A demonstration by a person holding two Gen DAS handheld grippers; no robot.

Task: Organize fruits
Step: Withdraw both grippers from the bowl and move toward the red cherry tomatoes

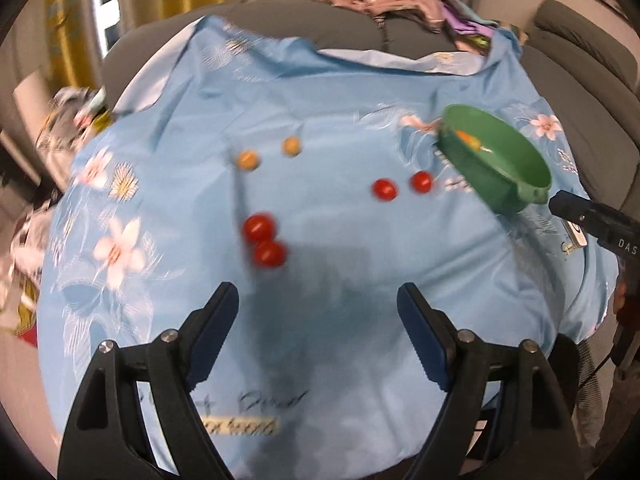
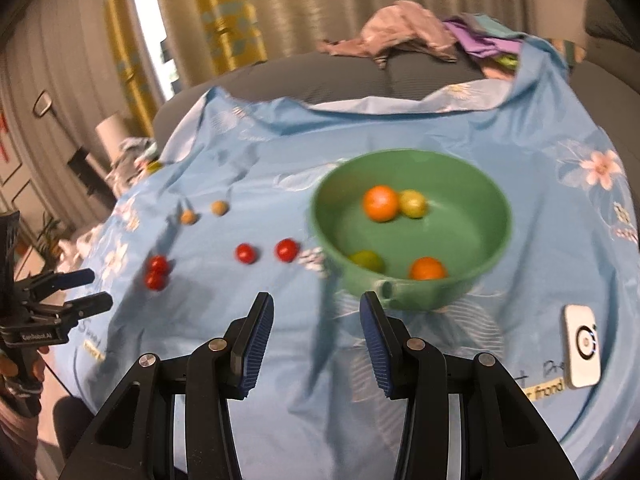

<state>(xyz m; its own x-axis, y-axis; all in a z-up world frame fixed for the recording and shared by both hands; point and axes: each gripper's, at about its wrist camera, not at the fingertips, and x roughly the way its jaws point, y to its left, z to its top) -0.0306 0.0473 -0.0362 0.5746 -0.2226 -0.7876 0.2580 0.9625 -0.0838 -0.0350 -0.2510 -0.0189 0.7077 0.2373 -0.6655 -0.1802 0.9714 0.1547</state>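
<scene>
A green bowl (image 2: 412, 232) stands on the blue flowered cloth (image 2: 256, 160) and holds two orange fruits (image 2: 381, 203) and two yellow-green fruits (image 2: 413, 203). It also shows in the left wrist view (image 1: 494, 158). Two pairs of red tomatoes (image 1: 260, 228) (image 1: 385, 189) and two tan round fruits (image 1: 248, 159) lie loose on the cloth. My left gripper (image 1: 318, 304) is open and empty, just short of the nearer tomato pair. My right gripper (image 2: 316, 308) is open and empty, just in front of the bowl's handle.
A white card with a black ring (image 2: 582, 346) lies on the cloth at the right. Crumpled clothes (image 2: 400, 32) are piled on the grey sofa back behind the cloth. Curtains hang behind. The cloth falls away at its front edge.
</scene>
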